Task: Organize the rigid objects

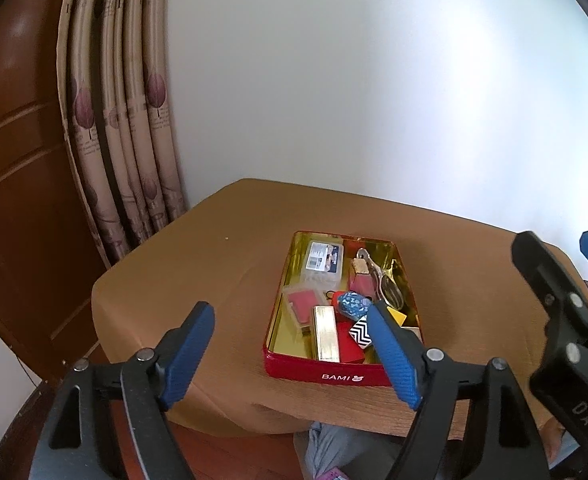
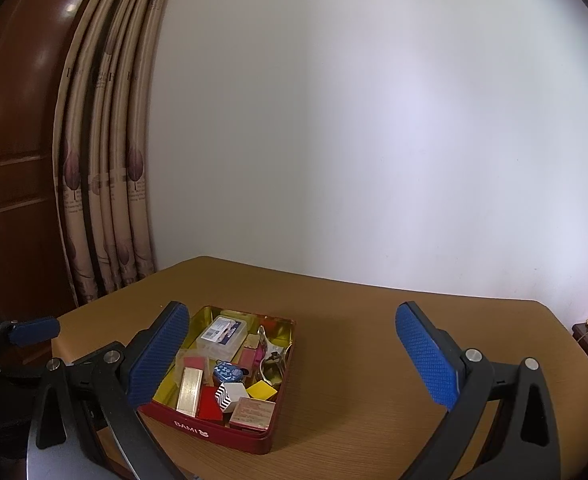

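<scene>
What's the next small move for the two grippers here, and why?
Probably pull both back from the red tin. The left gripper and right gripper are open and empty, every small item seems to lie inside the tin, and the table around it shows nothing loose.

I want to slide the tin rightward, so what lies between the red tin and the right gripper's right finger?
Only bare tabletop: in the right wrist view, nothing lies between the red tin and that finger.
</scene>
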